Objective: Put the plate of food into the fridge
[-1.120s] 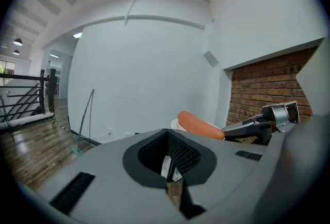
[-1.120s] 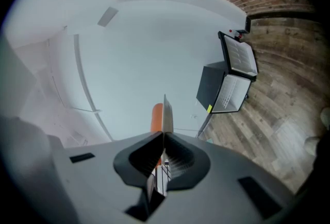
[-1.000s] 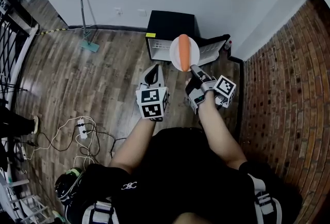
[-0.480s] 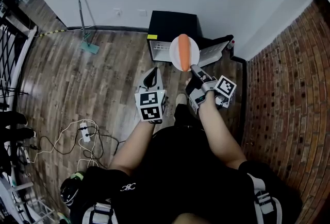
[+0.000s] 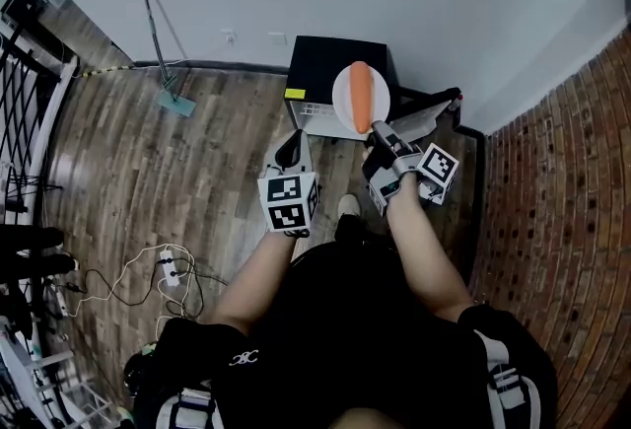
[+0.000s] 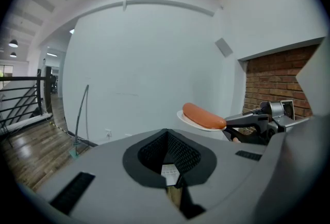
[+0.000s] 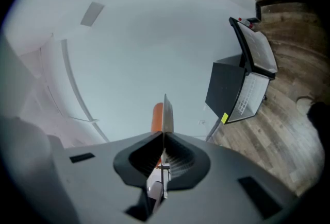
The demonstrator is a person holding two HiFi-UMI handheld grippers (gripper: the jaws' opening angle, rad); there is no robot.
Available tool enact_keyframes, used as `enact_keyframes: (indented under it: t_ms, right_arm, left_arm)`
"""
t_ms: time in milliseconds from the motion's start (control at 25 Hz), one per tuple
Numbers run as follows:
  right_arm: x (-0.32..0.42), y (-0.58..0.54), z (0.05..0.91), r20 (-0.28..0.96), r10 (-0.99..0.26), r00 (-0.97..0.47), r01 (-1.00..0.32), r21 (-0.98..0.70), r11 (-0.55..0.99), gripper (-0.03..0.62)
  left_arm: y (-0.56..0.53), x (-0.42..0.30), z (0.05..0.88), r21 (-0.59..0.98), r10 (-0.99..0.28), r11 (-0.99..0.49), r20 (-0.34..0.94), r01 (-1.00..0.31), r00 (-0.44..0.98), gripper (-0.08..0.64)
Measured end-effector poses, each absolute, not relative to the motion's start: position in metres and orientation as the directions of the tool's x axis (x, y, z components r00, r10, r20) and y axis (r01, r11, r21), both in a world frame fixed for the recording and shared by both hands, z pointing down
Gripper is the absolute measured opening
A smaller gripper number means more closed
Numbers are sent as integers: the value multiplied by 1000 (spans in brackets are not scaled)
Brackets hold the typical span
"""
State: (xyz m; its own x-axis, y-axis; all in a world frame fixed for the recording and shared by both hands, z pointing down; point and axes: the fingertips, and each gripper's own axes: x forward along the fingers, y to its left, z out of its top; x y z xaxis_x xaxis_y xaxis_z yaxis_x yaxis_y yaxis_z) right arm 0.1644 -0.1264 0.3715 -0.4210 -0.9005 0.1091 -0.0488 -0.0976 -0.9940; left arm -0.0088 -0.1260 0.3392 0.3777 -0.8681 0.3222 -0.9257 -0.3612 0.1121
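A white plate (image 5: pixel 345 100) carrying one orange sausage (image 5: pixel 361 90) is held up by its near rim in my right gripper (image 5: pixel 379 132), which is shut on it. In the head view it hangs over the small black fridge (image 5: pixel 315 55) that stands against the white wall, with its door (image 5: pixel 426 107) swung open to the right. The right gripper view shows the plate (image 7: pixel 166 114) edge-on between the jaws and the fridge (image 7: pixel 228 87) lower right. My left gripper (image 5: pixel 290 151) is shut and empty, left of the plate (image 6: pixel 202 122).
A long-handled mop (image 5: pixel 164 42) leans on the wall to the left of the fridge. A power strip with cables (image 5: pixel 170 273) lies on the wood floor at the left, beside a black railing (image 5: pixel 28 92). A brick wall (image 5: pixel 557 171) closes the right side.
The fridge has drawn nearer and the plate has moved forward, so it now overlaps the fridge's top in the head view. Both grippers keep their hold and spacing.
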Motion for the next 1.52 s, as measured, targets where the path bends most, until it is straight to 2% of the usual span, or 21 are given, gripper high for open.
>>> enact_keyframes:
  t_ms: [320, 640, 1040, 1240, 1520]
  right_arm:
    - [191, -227, 379, 69, -873, -483, -49, -997, -51, 28]
    - [185, -280, 401, 72, -838, -541, -43, -997, -58, 28]
    - [131, -258, 447, 49, -825, -563, -14, -999, -50, 26]
    - [115, -225, 495, 108, -819, -563, -47, -994, -99, 28]
    - [101, -187, 587, 178, -823, -539, -74, -984, -164, 28]
  left_arm:
    - [-228, 22, 347, 109, -872, -327, 348, -939, 344, -3]
    - [-276, 14, 370, 134, -870, -272, 390, -953, 303, -3]
    - [-264, -33, 405, 159, -828, -288, 454, -944, 329, -3]
    - [-253, -49, 441, 180, -801, -310, 480, -933, 359, -3]
    - [-237, -69, 531, 206, -754, -320, 535, -925, 380, -3]
